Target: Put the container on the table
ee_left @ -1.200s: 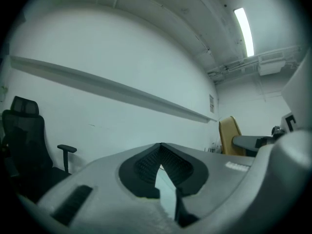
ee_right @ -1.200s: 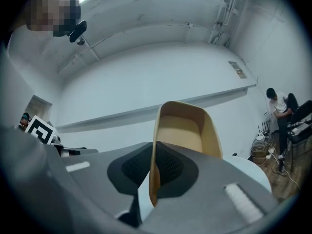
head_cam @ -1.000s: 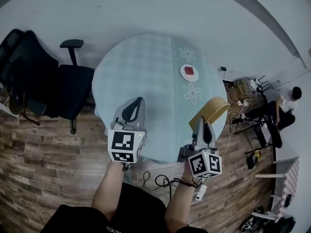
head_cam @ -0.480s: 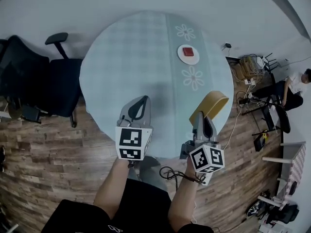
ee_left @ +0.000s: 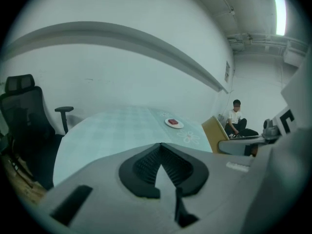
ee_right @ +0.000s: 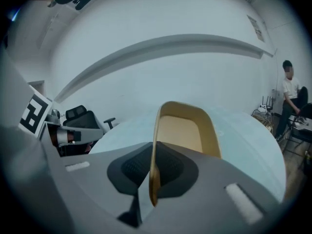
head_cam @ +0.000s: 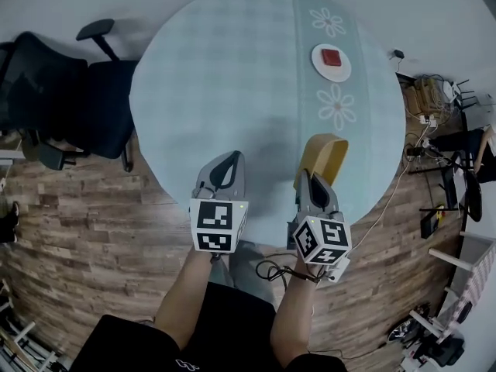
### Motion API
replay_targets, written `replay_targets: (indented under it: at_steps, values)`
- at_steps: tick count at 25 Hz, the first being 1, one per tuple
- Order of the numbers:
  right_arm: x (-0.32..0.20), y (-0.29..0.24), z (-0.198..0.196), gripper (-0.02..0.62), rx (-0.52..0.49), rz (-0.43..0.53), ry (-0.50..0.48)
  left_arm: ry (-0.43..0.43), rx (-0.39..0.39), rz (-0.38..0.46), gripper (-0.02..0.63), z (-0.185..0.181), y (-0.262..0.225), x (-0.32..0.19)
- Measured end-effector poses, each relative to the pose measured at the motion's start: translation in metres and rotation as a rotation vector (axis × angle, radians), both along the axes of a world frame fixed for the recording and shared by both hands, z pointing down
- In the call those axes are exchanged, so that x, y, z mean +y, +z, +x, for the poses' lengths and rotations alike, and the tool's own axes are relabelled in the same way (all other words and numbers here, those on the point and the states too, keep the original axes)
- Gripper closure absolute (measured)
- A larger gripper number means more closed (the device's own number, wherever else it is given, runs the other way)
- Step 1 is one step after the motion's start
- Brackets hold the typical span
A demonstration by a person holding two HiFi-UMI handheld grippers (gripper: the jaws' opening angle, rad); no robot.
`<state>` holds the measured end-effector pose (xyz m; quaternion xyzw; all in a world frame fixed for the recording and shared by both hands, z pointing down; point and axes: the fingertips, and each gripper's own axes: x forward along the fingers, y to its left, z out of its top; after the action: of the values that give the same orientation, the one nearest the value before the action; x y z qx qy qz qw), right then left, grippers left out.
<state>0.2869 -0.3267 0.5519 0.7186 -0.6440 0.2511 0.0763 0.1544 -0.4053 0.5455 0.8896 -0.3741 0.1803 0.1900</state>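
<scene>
A tan, tray-like container [head_cam: 326, 156] hangs tilted over the near right part of the round table [head_cam: 232, 68]. My right gripper [head_cam: 313, 180] is shut on its near wall. In the right gripper view the wall [ee_right: 152, 150] runs edge-on between the pads and the container's hollow [ee_right: 183, 130] faces right. My left gripper [head_cam: 224, 170] is shut with nothing in it, over the table's near edge, to the left of the container. In the left gripper view its jaws [ee_left: 161, 167] meet over the table [ee_left: 117, 130].
A white plate [head_cam: 331, 61] with a red block on it sits far right on the flowered cloth strip. Black office chairs [head_cam: 54, 91] stand left of the table. Cables and clutter [head_cam: 430, 95] lie on the floor at right, where a person [ee_left: 237, 121] sits.
Both grippers have come down and forward over the table. The container, earlier at the table's right edge, now hangs over the tabletop, still gripped.
</scene>
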Motion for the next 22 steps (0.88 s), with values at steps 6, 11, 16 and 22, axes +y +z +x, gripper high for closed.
replay_targets:
  at_steps: [6, 11, 16, 22]
  values:
    - [-0.012, 0.073, -0.022, 0.571, 0.014, -0.196, -0.091, -0.036, -0.063, -0.084, 0.604, -0.016, 0.06, -0.002]
    - [-0.02, 0.107, -0.043, 0.561, 0.025, -0.291, -0.168, -0.063, -0.094, -0.127, 0.604, -0.03, 0.084, -0.001]
    - [-0.027, 0.121, -0.057, 0.519, 0.02, -0.336, -0.202, -0.085, -0.083, -0.114, 0.604, -0.038, 0.075, -0.009]
    - [-0.029, 0.086, -0.061, 0.453, 0.021, -0.229, -0.189, -0.093, -0.051, -0.089, 0.604, -0.038, 0.054, -0.006]
